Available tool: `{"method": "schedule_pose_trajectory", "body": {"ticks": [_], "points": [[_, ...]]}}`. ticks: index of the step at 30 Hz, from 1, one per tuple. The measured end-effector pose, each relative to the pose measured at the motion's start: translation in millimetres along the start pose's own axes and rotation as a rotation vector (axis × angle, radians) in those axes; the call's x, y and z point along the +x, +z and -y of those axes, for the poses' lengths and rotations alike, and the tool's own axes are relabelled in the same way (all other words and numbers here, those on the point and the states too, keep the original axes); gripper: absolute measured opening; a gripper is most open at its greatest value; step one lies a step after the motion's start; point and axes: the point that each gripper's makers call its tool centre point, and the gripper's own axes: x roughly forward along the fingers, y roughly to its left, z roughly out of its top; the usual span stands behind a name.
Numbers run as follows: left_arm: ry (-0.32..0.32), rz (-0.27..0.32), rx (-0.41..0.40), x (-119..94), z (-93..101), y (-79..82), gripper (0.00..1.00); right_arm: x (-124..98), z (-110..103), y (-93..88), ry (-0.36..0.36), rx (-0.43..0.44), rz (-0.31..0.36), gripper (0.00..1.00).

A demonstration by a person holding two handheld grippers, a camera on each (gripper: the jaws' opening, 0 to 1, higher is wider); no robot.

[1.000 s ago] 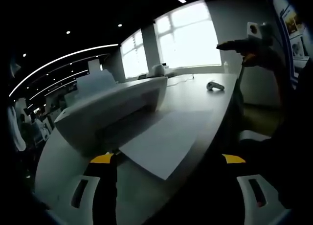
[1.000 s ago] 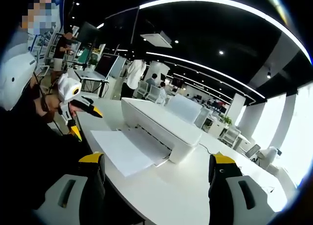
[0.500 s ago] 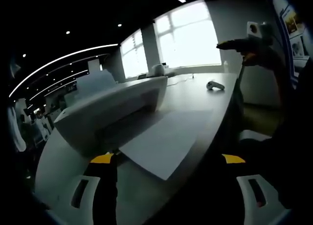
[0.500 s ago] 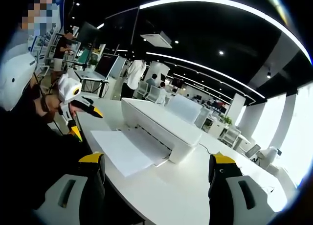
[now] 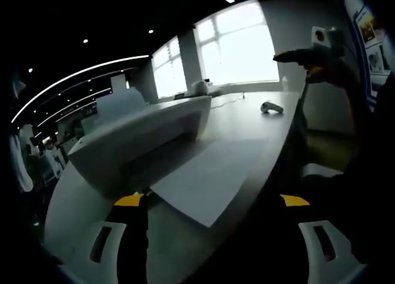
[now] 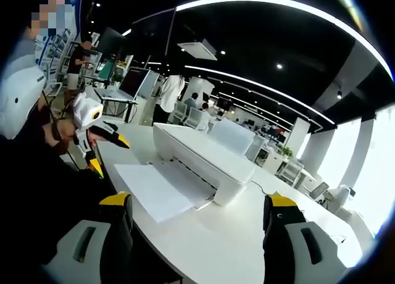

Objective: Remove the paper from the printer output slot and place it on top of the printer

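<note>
The flat white sheet of paper lies in the output slot of the boxy white printer – half out over the pale worktop. Left hand-held gripper and right hand-held gripper – both released, jaws wide apart, holding nothing.

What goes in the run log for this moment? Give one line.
paper: in printer output slot, on table | left tongs: open, off paper | right tongs: open, empty | stage: pre-grasp

No change was recorded between the earlier pictures and now. The paper lay as before ahead of both grippers, projecting from the printer output slot, and neither view had shifted.
</note>
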Motion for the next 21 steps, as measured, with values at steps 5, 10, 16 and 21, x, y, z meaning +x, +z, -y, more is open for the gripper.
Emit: {"method": "schedule_pose_trajectory", "body": {"ticks": [5, 10, 16, 21], "points": [[0.001, 0.002, 0.001, 0.0, 0.1, 0.9, 0.88, -0.7, 0.5, 1.0, -0.002, -0.002, 0.003, 0.82], [0.001, 0.001, 0.002, 0.1, -0.4, 0.8, 0.88, -0.7, 0.6, 0.5, -0.002, -0.003, 0.001, 0.82], [0.002, 0.001, 0.003, -0.1, -0.9, 0.7, 0.88, -0.6, 0.1, 0.3, -0.001, -0.003, 0.0, 0.82], [-0.002, 0.003, 0.003, 0.3, 0.5, 1.7, 0.88, -1.0, 0.6, -0.3, -0.003, -0.002, 0.001, 0.82]]}}
